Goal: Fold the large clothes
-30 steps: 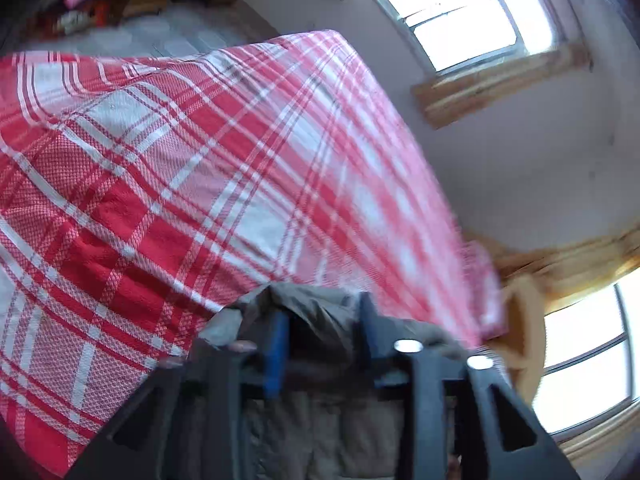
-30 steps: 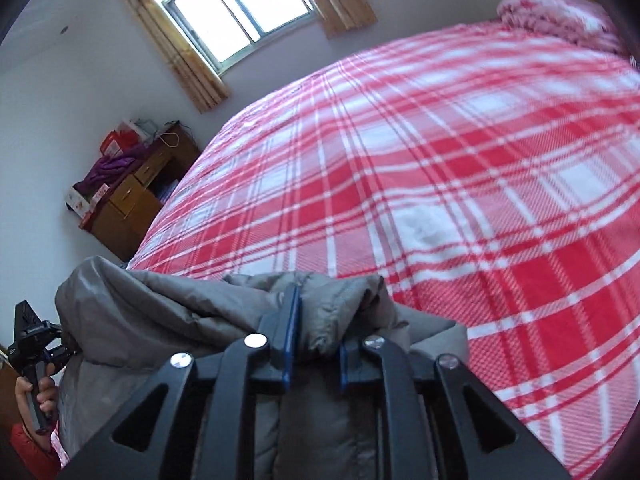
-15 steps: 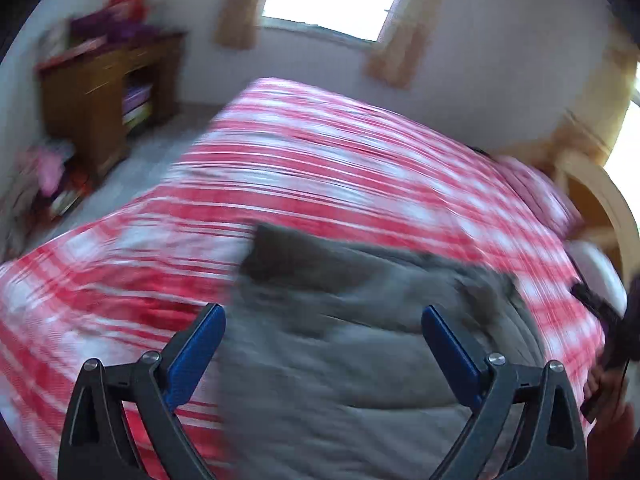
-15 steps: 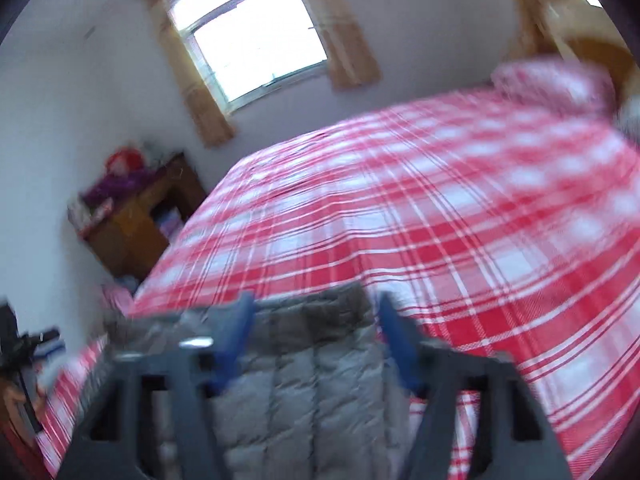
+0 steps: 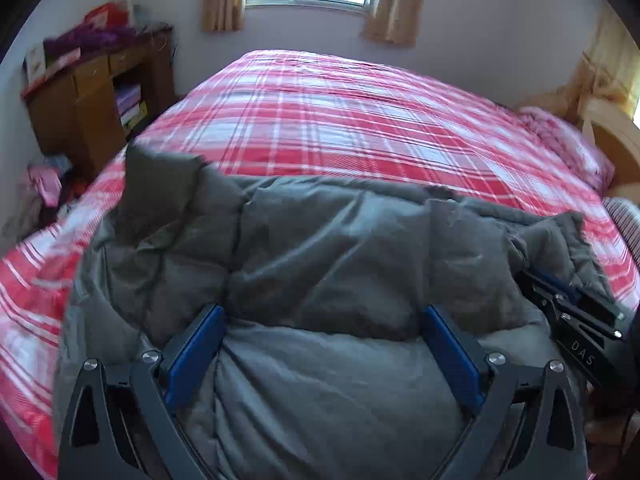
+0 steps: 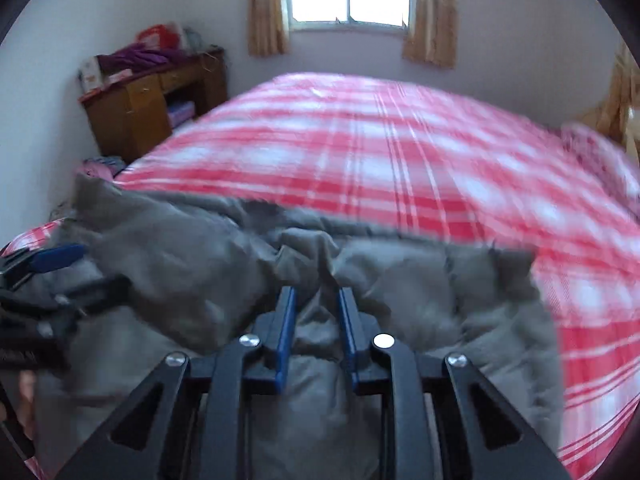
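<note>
1. Your left gripper (image 5: 322,350) stands spread about as wide as it goes, both blue pads clear of the cloth. It holds nothing; the grey padded jacket (image 5: 320,264) lies loose just beneath and ahead of it.
2. Your right gripper (image 6: 316,334) is narrow and its jaws are closing. A ridge of jacket fabric rises between the pads, but the blur keeps me from saying whether they already pinch it or merely flank it.
3. The jacket sits on the red plaid bed (image 5: 340,120), bunched at the near edge directly in front of both grippers, with bare bedcover stretching away beyond it. Seen from your left gripper, one corner of it sticks up ahead and to the left, and your right gripper lies on its right edge.
4. Progress, as I judge it: the garment is down on the bed, yet it looks rumpled and puffy, with uneven edges and no clean crease. I would call this early, a laid-down jacket and not a folded one.
5. What remains, by my reading: flatten it out, bring in the sleeves and sides, then fold it over into a compact stack.
6. The padding looks springy, so expect folds to bounce open unless you press them.
</note>
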A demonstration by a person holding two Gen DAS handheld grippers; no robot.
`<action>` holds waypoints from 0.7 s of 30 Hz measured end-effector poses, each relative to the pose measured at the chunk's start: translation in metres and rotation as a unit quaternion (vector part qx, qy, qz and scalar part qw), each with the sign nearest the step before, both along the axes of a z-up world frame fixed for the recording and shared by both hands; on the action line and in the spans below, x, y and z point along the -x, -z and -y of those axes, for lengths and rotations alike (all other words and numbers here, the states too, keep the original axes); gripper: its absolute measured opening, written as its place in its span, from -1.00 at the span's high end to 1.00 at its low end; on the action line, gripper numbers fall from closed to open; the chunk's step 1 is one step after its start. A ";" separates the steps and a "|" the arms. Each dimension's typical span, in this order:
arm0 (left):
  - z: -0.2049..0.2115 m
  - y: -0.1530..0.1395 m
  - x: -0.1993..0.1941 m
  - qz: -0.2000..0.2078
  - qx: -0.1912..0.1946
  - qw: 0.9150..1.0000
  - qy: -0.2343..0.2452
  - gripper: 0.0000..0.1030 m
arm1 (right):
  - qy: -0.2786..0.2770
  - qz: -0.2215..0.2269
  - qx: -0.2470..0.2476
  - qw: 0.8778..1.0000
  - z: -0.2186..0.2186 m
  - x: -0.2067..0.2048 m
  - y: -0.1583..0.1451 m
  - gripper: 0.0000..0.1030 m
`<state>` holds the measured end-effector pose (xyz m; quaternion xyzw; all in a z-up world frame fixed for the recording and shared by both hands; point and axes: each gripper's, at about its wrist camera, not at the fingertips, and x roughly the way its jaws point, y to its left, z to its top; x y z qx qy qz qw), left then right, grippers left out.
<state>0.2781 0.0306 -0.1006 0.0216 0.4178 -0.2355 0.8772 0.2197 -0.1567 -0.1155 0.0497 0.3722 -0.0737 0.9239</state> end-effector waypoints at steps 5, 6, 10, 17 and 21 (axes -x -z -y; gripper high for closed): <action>0.003 0.014 0.006 0.036 -0.007 0.999 -0.005 -0.91 | 0.015 0.019 -0.038 0.999 0.018 0.006 0.019 0.56; 0.001 0.015 0.008 0.040 -0.004 0.999 -0.009 -0.92 | 0.015 0.018 -0.035 0.999 0.017 0.005 0.021 0.56; 0.005 0.023 -0.001 0.032 -0.003 0.999 -0.016 -0.92 | 0.011 0.013 -0.057 0.998 0.023 0.005 0.026 0.56; 0.011 0.030 -0.011 0.020 -0.019 0.999 -0.030 -0.92 | 0.007 -0.003 -0.083 0.997 0.026 0.000 0.033 0.56; 0.016 0.034 -0.013 0.018 -0.039 0.998 -0.034 -0.93 | 0.009 -0.010 -0.070 0.997 0.023 -0.002 0.033 0.56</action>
